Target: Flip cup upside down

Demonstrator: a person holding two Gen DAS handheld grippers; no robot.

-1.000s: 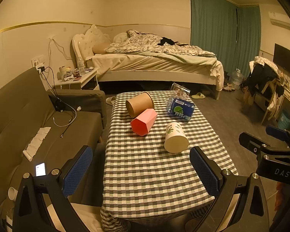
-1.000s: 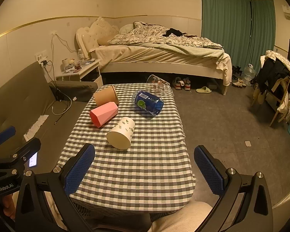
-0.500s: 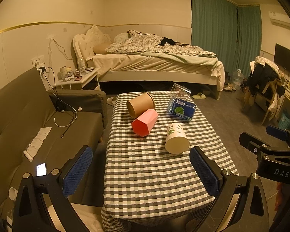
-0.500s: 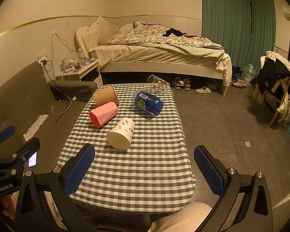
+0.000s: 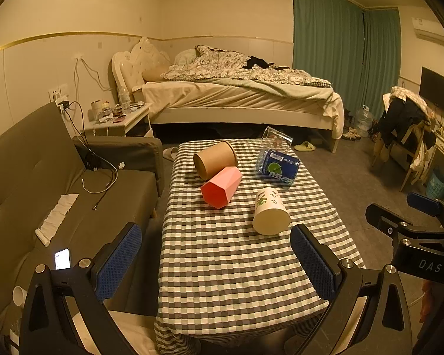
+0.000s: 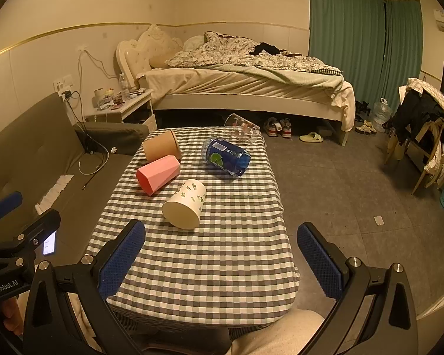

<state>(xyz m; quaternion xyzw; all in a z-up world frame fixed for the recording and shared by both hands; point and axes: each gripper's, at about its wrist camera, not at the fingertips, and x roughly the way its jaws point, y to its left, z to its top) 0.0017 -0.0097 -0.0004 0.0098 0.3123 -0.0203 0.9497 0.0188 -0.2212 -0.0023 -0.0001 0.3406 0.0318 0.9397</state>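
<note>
On the worktop (image 5: 236, 266), which is covered in a grey-and-white checked cloth, five cups lie on their sides. Nearest the person is the white cup (image 5: 270, 211) with small green plant prints, its flat base turned toward the cameras and its mouth pointing away toward the bed (image 5: 236, 97); in the right wrist view the same white cup (image 6: 186, 205) sits left of the cloth's middle, apart from the others. Beyond it lies the pink faceted cup (image 5: 221, 187), just beside the brown paper cup (image 5: 214, 159) at the far left corner. On the far right side is the blue cup (image 5: 277, 167) with a lime label, and behind it a clear glass cup (image 5: 276, 139) lies at the far edge of the worktop. The left gripper (image 5: 216, 259) hangs over the near end of the worktop with its jaws spread wide and nothing between them, its blue pads (image 5: 120, 261) short of the white cup. The right gripper (image 6: 222, 259) is likewise held above the near edge, jaws wide apart and holding nothing, blue pads (image 6: 319, 260) well short of any cup. A grey sofa (image 5: 44, 183) stands left of the worktop with a lit phone (image 5: 62, 259) and a white cable (image 5: 99, 183) on its seat.
</note>
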